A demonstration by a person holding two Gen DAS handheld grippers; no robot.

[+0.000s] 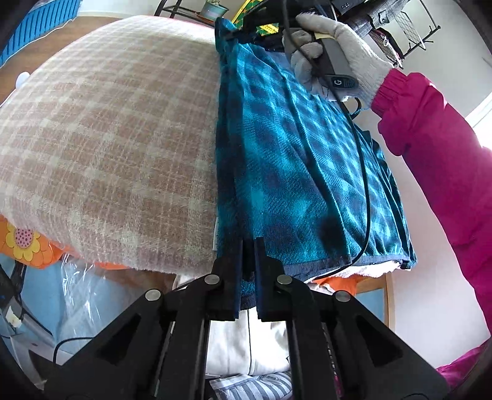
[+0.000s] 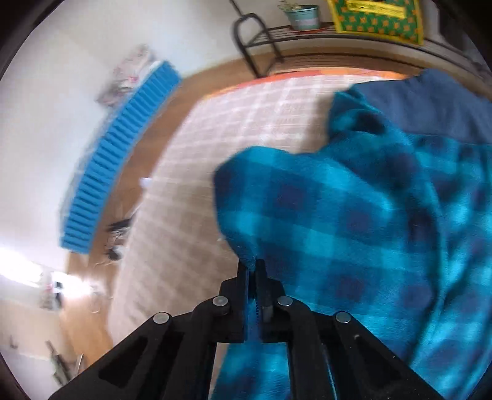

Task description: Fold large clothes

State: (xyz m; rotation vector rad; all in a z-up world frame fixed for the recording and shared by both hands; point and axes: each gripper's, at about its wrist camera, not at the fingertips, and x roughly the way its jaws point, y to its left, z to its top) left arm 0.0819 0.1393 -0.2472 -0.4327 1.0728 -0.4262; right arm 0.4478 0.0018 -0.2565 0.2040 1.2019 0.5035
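A large teal and dark blue checked fleece garment [image 1: 295,160] lies on a bed covered by a beige plaid blanket [image 1: 107,138]. My left gripper [image 1: 249,246] is shut on the garment's near dark hem at the bed's edge. At the top right of the left wrist view, a person's grey gloved hand [image 1: 338,49] with a magenta sleeve holds the other gripper over the garment's far end. In the right wrist view, my right gripper [image 2: 252,266] is shut on a fold of the checked garment [image 2: 353,221], which bunches up to the right. The plaid blanket [image 2: 215,147] lies beyond it.
A blue ribbed panel [image 2: 123,147] leans along the wall past a strip of wooden floor. A metal rack with a potted plant [image 2: 303,15] and a yellow patterned cloth [image 2: 378,17] stands behind the bed. An orange flowered sheet [image 1: 24,243] shows under the blanket's edge.
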